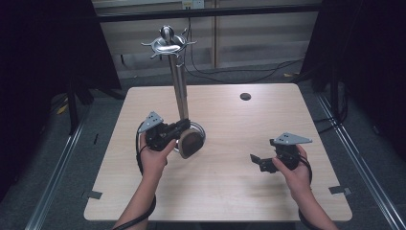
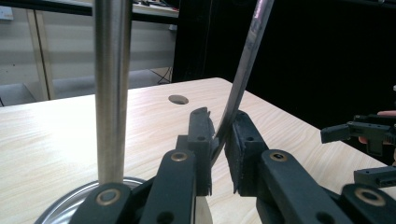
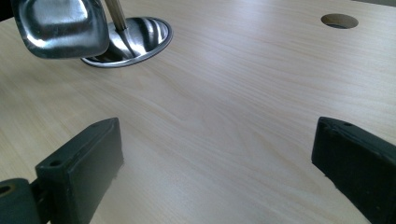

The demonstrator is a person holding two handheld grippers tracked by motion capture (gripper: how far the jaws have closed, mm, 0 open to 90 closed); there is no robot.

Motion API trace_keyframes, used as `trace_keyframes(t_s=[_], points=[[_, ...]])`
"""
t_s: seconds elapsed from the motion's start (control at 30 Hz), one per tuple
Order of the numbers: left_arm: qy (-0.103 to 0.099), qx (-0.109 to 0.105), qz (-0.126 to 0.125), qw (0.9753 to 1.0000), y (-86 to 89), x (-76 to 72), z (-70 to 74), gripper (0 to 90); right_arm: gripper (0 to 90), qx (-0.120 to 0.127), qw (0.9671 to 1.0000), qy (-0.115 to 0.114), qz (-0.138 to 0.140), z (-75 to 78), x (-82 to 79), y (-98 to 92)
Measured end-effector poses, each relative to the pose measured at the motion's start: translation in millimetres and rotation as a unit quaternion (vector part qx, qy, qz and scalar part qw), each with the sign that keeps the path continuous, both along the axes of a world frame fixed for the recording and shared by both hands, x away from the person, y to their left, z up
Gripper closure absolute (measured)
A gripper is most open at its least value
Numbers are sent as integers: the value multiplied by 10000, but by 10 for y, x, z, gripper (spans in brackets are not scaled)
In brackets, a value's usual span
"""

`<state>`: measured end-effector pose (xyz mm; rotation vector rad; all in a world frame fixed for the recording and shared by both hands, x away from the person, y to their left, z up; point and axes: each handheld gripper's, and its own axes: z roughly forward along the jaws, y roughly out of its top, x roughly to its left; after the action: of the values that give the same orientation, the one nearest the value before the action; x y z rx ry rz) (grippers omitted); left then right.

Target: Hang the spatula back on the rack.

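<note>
A metal utensil stand has a tall pole [image 1: 179, 91], hooks at its top [image 1: 167, 44] and a round base [image 1: 202, 130] on the wooden table [image 1: 230, 196]. My left gripper [image 1: 184, 125] is beside the pole, shut on the thin metal handle [image 2: 243, 70] of a utensil. The utensil's rounded-square scoop head [image 1: 191, 143] hangs low over the base, shiny in the right gripper view [image 3: 60, 25]. In the left gripper view the jaws [image 2: 219, 135] pinch the handle just right of the pole [image 2: 111, 93]. My right gripper [image 1: 256, 162] hovers open over bare table, jaws wide apart [image 3: 215, 154].
A round hole [image 1: 245, 96] is cut in the table's far right part, also seen as the hole [image 3: 339, 20]. Dark curtains flank both sides, cables lie on the floor behind, and metal rails run along the floor left and right.
</note>
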<state>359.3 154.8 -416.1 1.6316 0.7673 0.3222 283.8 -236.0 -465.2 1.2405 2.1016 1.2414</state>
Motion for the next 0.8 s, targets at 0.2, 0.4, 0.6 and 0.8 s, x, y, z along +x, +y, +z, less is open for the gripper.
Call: trace_keyframes(t_s=[0.2, 0.4, 0.6, 0.8], points=[[17, -9, 16, 10000, 36, 23, 4, 793, 19, -10, 10000, 35, -18, -3, -8, -14], [11, 20, -33, 10000, 30, 41, 1, 788, 19, -19, 10000, 48, -22, -8, -19, -36], [42, -4, -36, 10000, 3, 58, 0, 774, 19, -26, 10000, 67, -56, -10, -29, -49], [90, -23, -74, 9999, 4, 74, -4, 761, 19, -18, 10000, 67, -39, -9, -26, -41]])
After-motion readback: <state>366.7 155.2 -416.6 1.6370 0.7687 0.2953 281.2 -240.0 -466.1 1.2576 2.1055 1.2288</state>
